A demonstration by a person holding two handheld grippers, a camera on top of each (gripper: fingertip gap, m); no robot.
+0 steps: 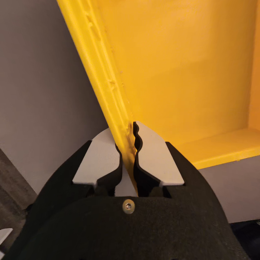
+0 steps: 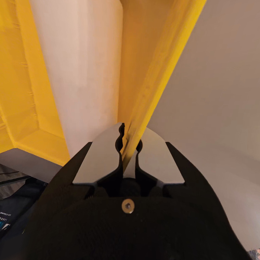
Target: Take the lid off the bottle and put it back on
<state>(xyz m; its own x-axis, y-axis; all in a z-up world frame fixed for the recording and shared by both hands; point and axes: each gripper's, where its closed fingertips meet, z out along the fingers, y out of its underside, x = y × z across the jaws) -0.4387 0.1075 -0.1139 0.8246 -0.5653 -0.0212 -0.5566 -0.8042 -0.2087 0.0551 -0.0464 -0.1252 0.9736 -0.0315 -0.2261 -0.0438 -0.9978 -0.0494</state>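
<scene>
In the left wrist view, a pale grey worktop point(image 1: 42, 84) fills the left side, with a darker strip of floor along the lower left edge. The left tool point(image 1: 131, 135) sits low in the middle, its black and grey halves drawn narrow and clamped on the rim of a yellow bin point(image 1: 175, 70). The rim runs up and to the left from between the fingers point(image 1: 149, 142), one finger on the outer face and one on the inner face. To the right the bin's inside opens out: a flat yellow wall, a far corner at the right edge and a lower rim crossing toward the bottom right, with grey worktop below it.

In the right wrist view, the bin's yellow wall point(image 2: 21, 84) with its ribbed corner stands at the left. Next to it, inside the bin, is the white bottle point(image 2: 84, 70), a smooth pale cylinder that reaches the top of the picture; whether it stands or lies cannot be told, and its lid is not in sight. Right of the bottle, the right tool point(image 2: 131, 135) is pinched narrow on the bin's other rim, which slants up to the right. Beyond that rim lies bare grey worktop point(image 2: 211, 98).
</scene>
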